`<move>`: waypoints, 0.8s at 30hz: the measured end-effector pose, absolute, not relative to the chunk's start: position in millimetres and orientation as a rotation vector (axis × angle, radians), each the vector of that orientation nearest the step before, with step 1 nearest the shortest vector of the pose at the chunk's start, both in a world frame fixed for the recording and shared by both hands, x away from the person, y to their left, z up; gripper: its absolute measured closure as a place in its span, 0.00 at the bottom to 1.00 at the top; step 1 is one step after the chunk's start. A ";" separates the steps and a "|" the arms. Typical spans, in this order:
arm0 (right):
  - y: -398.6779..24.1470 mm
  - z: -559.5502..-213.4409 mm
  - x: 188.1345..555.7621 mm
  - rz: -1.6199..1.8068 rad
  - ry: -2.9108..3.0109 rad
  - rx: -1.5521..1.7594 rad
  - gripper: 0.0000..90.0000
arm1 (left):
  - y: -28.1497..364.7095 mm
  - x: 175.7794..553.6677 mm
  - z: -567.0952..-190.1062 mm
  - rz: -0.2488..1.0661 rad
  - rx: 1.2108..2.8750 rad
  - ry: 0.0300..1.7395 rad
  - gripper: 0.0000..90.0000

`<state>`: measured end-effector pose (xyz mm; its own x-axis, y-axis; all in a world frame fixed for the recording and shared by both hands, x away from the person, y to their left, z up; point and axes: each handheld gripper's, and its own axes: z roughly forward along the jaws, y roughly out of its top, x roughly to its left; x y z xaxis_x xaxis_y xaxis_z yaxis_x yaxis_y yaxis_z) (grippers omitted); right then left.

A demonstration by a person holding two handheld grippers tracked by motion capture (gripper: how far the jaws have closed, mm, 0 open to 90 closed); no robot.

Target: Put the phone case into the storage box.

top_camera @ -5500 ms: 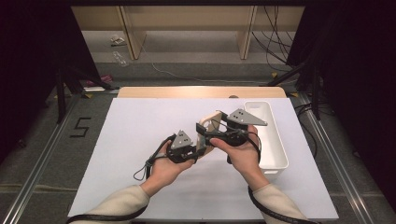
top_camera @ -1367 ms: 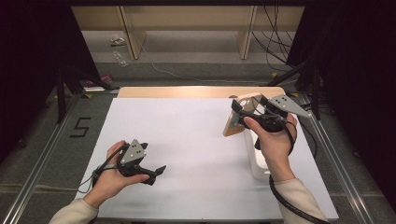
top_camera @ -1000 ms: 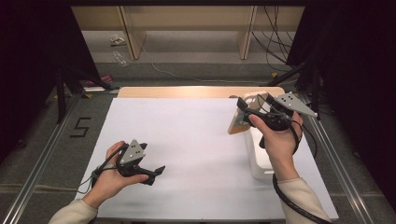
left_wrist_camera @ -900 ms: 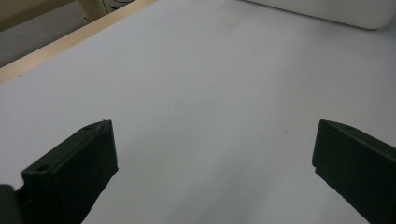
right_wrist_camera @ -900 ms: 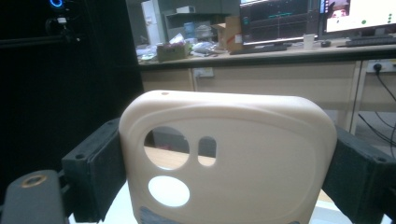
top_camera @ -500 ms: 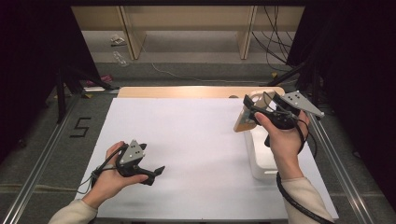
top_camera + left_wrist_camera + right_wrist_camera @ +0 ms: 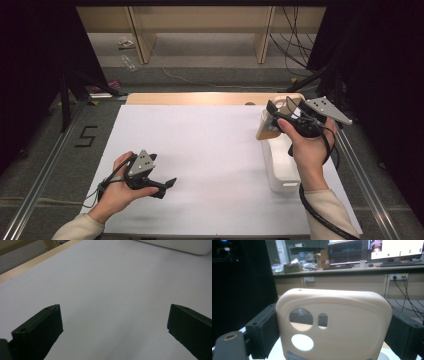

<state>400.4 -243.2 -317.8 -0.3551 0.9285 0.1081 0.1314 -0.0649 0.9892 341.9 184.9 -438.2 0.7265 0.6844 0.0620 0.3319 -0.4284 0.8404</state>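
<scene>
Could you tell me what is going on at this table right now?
A person is working with a hand-held gripper in each hand. The right hand-held gripper is clamped on a beige phone case by its two sides, held in the air above the far end of a white bin at the right of the white table. The left hand-held gripper rests low near the front left, jaws wide apart with nothing between them.
</scene>
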 end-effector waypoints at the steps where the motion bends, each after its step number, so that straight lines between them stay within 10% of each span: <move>1: -243.8 -317.8 400.4 1.489 1.528 1.167 0.13 | 184.8 342.0 -438.2 0.503 2.041 0.769 0.00; 24: -258.4 -319.7 403.7 1.449 1.487 1.203 0.13 | 185.1 342.4 -438.3 0.501 2.033 0.775 0.00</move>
<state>403.7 -258.4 -319.7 -0.3001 0.9479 0.1069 0.1315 -0.0698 0.9889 342.4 185.1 -438.3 0.7239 0.6876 0.0560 0.3336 -0.4200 0.8440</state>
